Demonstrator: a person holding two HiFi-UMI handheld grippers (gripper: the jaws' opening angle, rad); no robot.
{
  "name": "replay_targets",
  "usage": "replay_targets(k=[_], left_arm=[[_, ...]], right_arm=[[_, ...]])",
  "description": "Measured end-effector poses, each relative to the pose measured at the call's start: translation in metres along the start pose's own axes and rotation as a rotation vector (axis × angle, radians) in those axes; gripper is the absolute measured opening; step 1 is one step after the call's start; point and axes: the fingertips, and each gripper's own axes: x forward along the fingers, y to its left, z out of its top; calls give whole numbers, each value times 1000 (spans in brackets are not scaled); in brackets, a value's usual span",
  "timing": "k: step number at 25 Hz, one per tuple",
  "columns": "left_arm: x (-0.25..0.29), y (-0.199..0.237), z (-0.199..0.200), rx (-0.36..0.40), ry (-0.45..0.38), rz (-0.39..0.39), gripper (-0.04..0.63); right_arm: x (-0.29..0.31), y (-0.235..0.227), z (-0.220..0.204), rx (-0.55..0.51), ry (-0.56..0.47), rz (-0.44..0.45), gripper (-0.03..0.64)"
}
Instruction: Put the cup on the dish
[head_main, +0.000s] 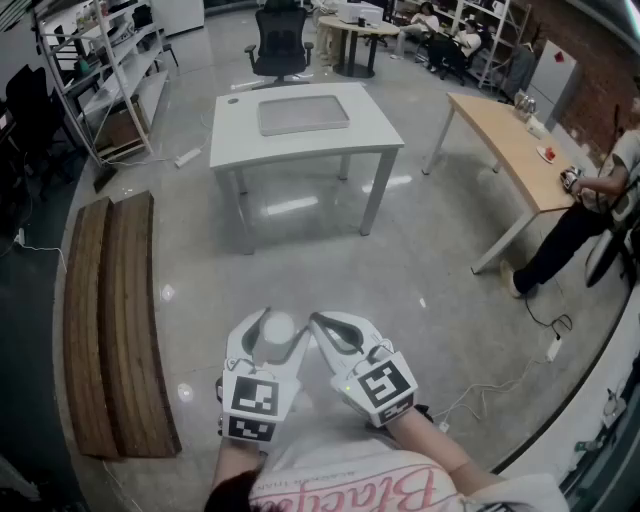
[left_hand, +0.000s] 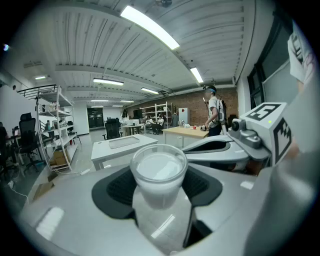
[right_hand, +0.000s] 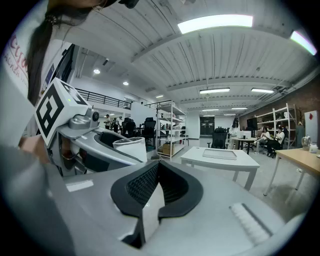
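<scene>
Carrying the cup (left_hand: 158, 170), far from the dish (head_main: 303, 113).
Left claw (head_main: 271, 340) clamped on the white cup, open end up. Right claw (right_hand: 156, 190) pinched shut on nothing, just beside. Looks like the carrying step: cup not yet on the flat gray dish, well apart on the white table (head_main: 300, 148). Next, likely: walk over, keep the cup level, set it on the dish, let go. Wooden planks (head_main: 110, 320) off to the left, a person (head_main: 585, 215) off to the right; neither in the path.
</scene>
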Motion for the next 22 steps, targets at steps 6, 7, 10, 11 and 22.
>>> replay_targets(k=[6, 7, 10, 11, 22], left_arm=[[-16, -24, -2, 4, 41, -7, 264], [-18, -29, -3, 6, 51, -8, 264], [-21, -39, -6, 12, 80, -5, 264], [-22, -41, -7, 12, 90, -4, 264], [-16, -52, -23, -6, 163, 5, 264]], right_arm=[[-31, 9, -3, 21, 13, -8, -12], [-36, 10, -5, 23, 17, -7, -12], [-48, 12, -9, 33, 19, -11, -12], [-51, 13, -10, 33, 17, -11, -12], [-67, 15, -19, 6, 14, 3, -11]])
